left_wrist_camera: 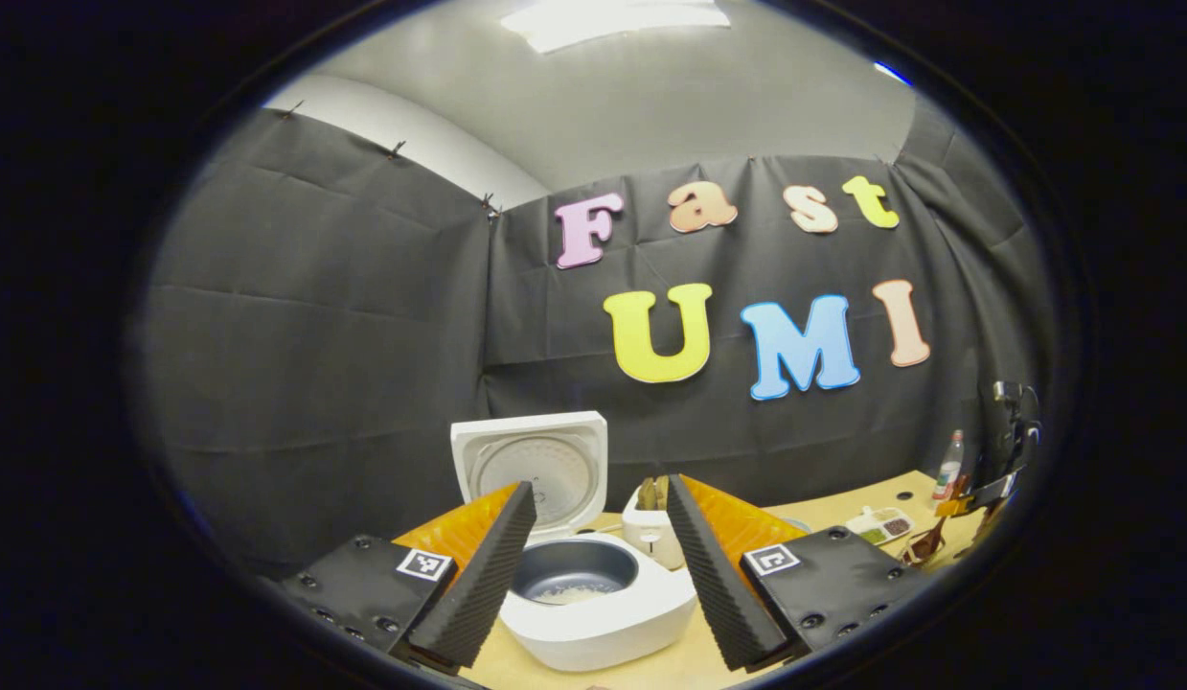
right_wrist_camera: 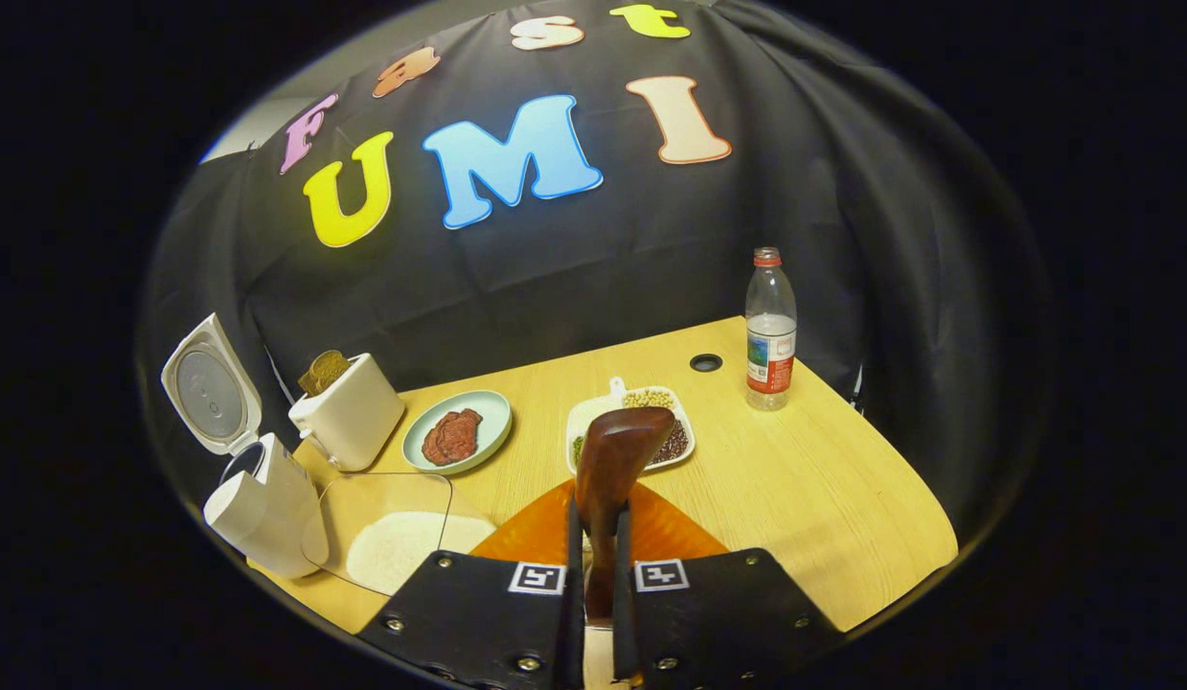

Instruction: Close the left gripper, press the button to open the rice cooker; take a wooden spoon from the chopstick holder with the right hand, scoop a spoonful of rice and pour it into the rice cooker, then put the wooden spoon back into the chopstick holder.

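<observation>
A wooden spoon (right_wrist_camera: 614,450) stands clamped between the two fingers of the right gripper (right_wrist_camera: 593,565), bowl end up, above the wooden table (right_wrist_camera: 794,498). Left of the spoon, in the right gripper view, the white rice cooker (right_wrist_camera: 262,513) sits at the table's edge with its lid (right_wrist_camera: 208,385) swung upright. Between cooker and spoon lies a clear glass container of white rice (right_wrist_camera: 401,546). Behind the cooker stands the white chopstick holder (right_wrist_camera: 349,407), with wooden utensils poking from its top. A pale green plate of reddish-brown food (right_wrist_camera: 457,433) rests just beside the holder, and a white divided dish of beans and grains (right_wrist_camera: 641,422) lies directly behind the spoon's bowl. A plastic water bottle (right_wrist_camera: 770,331) stands farther right, near a round hole (right_wrist_camera: 705,362) in the tabletop.

In the left gripper view, the left gripper (left_wrist_camera: 598,565) hangs with its fingers spread apart before the open cooker, whose dark inner pot (left_wrist_camera: 574,570) shows a little rice at the bottom.
</observation>
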The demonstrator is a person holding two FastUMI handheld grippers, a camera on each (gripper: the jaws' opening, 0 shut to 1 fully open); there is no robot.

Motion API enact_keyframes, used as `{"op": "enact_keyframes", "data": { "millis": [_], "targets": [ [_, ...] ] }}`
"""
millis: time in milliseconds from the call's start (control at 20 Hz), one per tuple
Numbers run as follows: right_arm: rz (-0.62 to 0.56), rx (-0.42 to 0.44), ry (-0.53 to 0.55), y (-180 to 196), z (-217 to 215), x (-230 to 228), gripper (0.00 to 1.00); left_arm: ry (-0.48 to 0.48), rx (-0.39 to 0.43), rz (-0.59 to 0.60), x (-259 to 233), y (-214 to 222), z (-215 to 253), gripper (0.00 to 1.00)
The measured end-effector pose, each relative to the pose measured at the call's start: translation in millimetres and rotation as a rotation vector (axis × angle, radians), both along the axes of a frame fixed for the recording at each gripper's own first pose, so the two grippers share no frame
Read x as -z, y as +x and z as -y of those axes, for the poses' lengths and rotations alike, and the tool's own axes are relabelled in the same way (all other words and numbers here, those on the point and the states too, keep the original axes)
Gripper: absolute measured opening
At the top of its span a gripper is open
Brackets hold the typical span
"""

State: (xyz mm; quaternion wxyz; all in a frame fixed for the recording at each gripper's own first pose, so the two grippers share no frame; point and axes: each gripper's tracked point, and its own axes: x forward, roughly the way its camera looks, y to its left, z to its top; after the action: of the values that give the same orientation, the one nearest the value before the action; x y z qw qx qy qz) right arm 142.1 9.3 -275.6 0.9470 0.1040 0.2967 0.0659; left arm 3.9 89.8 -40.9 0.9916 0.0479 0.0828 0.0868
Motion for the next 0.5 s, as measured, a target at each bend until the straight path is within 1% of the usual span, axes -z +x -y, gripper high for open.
{"op": "enact_keyframes", "data": {
  "millis": [50, 100, 150, 200, 250, 300, 350, 450, 500],
  "targets": [
    [0.006, -0.006, -0.003, -1.7, 0.6, -2.8, 0.15, -0.002, -0.003, 0.002, 0.0, 1.7, -1.2, 0.92],
    [0.024, 0.0, -0.011, -0.8, 3.4, -6.1, 0.16, -0.004, -0.006, 0.004, -0.6, 3.4, -2.5, 0.95],
    [0.038, 0.005, -0.014, -0.9, 6.5, -14.0, 0.22, -0.006, -0.009, 0.005, -1.0, 4.6, -4.7, 0.95],
    [0.051, 0.004, -0.012, -3.0, 7.2, -19.5, 0.22, -0.01, -0.008, 0.003, 0.1, 6.6, -4.9, 0.92],
    [0.058, 0.017, -0.032, -3.9, 12.7, -24.9, 0.32, -0.012, -0.011, -0.001, 1.3, 9.3, -6.3, 0.92],
    [0.075, 0.016, -0.038, -3.2, 15.7, -31.5, 0.35, -0.012, -0.014, -0.005, 2.3, 11.7, -7.9, 0.92],
    [0.093, 0.022, -0.05, -2.9, 20.6, -39.2, 0.53, -0.012, -0.017, -0.009, 2.7, 15.3, -9.5, 0.93],
    [0.142, 0.042, -0.09, -4.4, 29.1, -58.2, 0.96, -0.013, -0.021, -0.01, 2.1, 22.3, -15.2, 0.95],
    [0.171, 0.048, -0.113, -7.2, 33.8, -76.4, 1.0, -0.014, -0.022, -0.01, 2.2, 24.3, -17.9, 0.99]
  ]
}}
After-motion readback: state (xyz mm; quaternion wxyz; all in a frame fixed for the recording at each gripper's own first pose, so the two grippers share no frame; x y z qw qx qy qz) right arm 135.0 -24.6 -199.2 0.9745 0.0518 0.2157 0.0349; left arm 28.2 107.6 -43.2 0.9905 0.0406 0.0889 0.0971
